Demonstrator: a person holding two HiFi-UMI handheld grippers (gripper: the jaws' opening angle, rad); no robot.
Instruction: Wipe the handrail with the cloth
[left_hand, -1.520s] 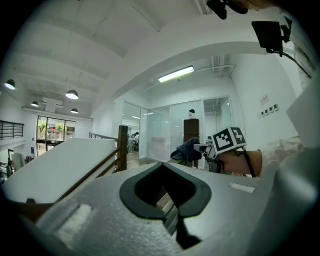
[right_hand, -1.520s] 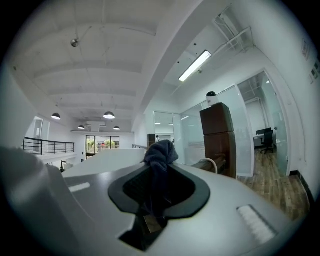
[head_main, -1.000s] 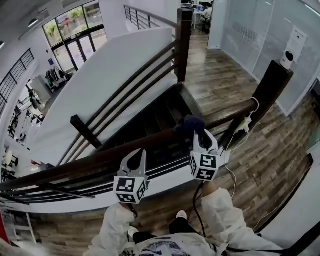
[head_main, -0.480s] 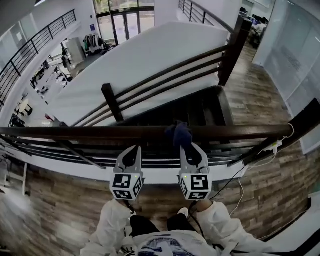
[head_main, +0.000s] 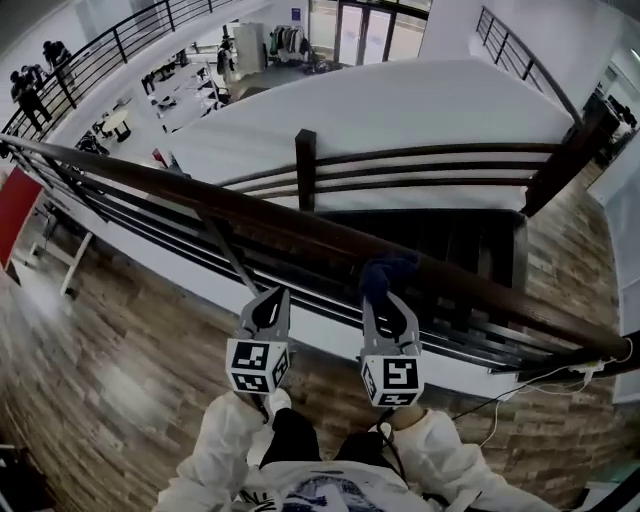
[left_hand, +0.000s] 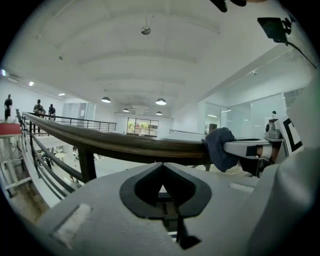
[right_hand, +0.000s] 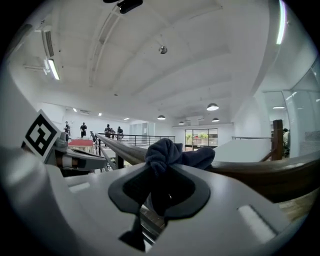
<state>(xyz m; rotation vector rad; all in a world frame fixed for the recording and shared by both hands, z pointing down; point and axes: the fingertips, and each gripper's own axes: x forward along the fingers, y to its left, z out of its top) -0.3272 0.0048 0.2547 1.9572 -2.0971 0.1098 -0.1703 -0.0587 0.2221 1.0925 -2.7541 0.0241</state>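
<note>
My right gripper (head_main: 389, 292) is clenched on the cloth (head_main: 386, 270), a soft, dark, bunched wad sitting on the handrail (head_main: 250, 222) right at my jaw tips; to wipe well, I judge I should press it onto the rounded top and draw it evenly along the rail without letting the fabric slip; the wood looks dark, smooth and faintly glossy; my left gripper (head_main: 269, 300) is closed on nothing, the rail just beyond its tips.

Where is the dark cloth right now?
In the head view, just right of centre: the cloth is clamped in the right gripper and sits on the wooden handrail.
</note>
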